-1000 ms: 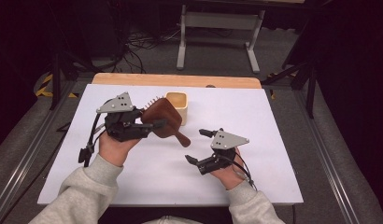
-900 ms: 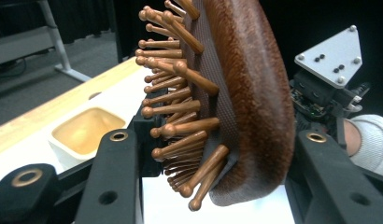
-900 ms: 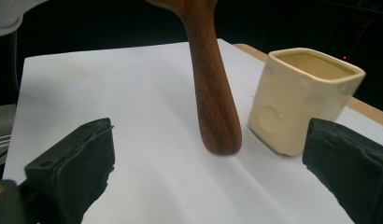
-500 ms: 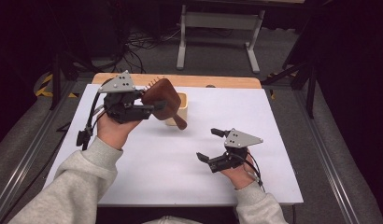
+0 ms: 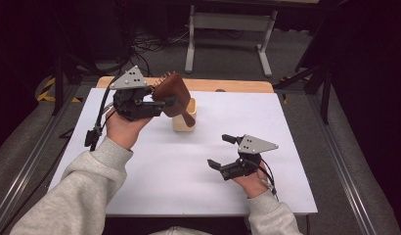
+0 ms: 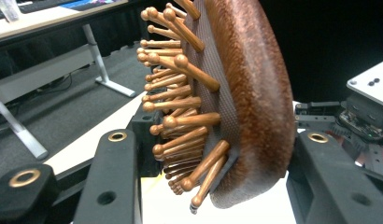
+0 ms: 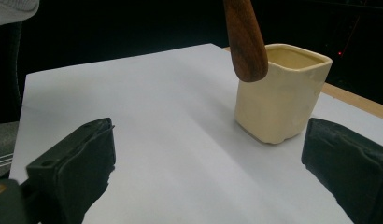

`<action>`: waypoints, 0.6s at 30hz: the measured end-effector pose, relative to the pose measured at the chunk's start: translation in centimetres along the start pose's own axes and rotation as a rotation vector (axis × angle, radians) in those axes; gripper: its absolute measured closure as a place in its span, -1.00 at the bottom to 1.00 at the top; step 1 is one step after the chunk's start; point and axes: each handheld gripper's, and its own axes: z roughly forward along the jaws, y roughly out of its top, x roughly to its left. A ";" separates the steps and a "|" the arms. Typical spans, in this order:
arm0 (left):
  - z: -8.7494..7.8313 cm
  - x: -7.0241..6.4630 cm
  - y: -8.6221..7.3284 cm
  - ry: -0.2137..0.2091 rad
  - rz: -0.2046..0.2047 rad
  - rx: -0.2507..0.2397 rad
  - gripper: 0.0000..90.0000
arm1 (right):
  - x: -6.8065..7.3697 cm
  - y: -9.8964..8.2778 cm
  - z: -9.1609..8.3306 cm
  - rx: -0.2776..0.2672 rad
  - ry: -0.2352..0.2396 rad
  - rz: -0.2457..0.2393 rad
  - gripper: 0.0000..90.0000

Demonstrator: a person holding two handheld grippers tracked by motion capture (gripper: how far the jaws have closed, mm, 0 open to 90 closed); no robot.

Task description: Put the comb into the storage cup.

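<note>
Your left gripper (image 5: 162, 103) grips the head of the brown wooden paddle hairbrush with ball-tipped wooden bristles (image 6: 236, 98). Compared with a second ago, you have raised it off the white table sheet (image 5: 154, 161) and carried it toward the far side; its handle now hangs tilted just above the cream square ceramic cup (image 7: 280, 93), not yet inside. Likely aim: stand the brush in the cup. Your right gripper (image 5: 227, 152) rests near right, jaws spread, empty, little moved.
</note>
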 end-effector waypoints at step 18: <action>0.8 1.1 0.9 0.105 -0.012 -0.057 0.19 | -0.1 -0.1 0.2 0.012 -0.002 0.005 -0.92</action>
